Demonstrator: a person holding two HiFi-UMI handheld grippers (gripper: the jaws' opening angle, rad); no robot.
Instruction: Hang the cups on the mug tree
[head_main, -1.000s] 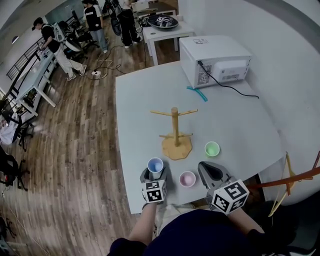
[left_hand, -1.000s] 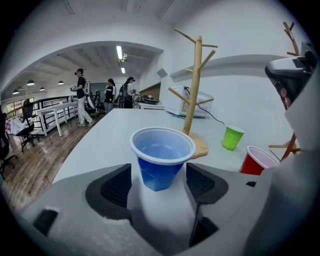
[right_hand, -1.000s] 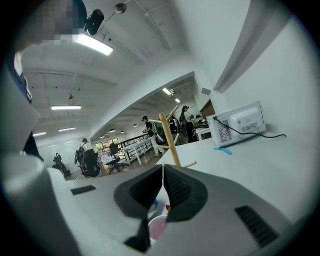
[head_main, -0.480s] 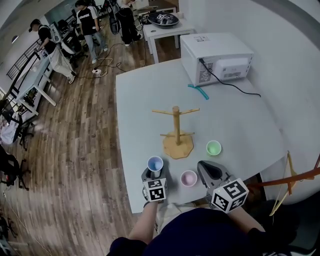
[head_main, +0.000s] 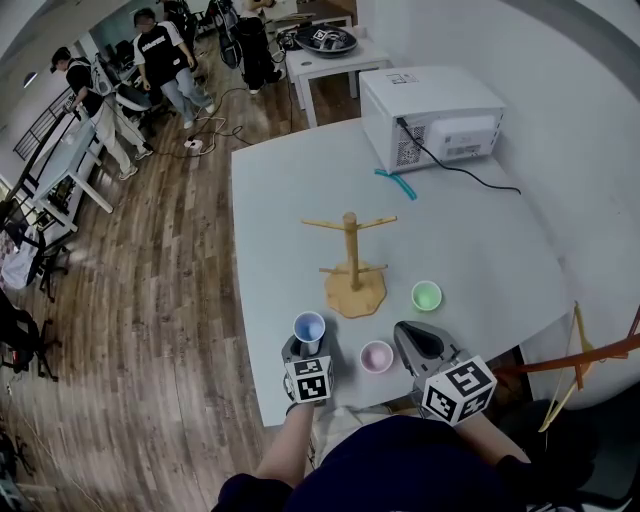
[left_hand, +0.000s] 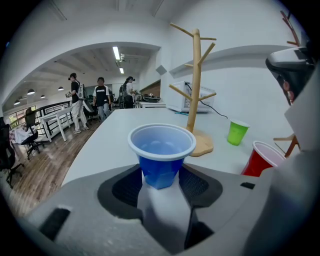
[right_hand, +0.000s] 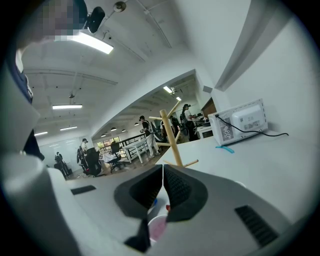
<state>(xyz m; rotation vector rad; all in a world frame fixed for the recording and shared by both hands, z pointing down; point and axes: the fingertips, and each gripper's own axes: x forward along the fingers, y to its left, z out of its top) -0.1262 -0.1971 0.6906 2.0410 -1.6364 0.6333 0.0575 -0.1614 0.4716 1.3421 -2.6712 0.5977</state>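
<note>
The left gripper (head_main: 309, 347) sits at the near edge of the tabletop (head_main: 290, 200), at about 8 o'clock from the mug tree (head_main: 351, 262) in the head view. Its fingers (left_hand: 125, 187) have just been closing, and the blue cup (left_hand: 161, 155) stands upright between them. In the left gripper view the dark pads lie against the lower wall of the cup on both sides, with no gap showing, so the fingers pinch it at a fairly wide spread. The cup's mouth faces up and its rim rises clear above the pads. Its base looks to be on the tabletop, though the gripper's body hides that.

The right gripper (head_main: 412, 330) hovers at the near edge too, at about 3 o'clock from the red cup (head_main: 376, 356) and just beside it. Its fingers (right_hand: 182, 192) are pressed together along their whole length and hold nothing. In the right gripper view the pale inside of the red cup shows below the closed tips, apart from them.

The mug tree stands upright on its round wooden base near the middle of the tabletop, all of its pegs bare. The red cup stands at about 5 o'clock from its base. The green cup (head_main: 426, 295) stands at 3 o'clock. Both are upright and untouched. A white microwave (head_main: 430, 120) sits far off at 1 o'clock.
</note>
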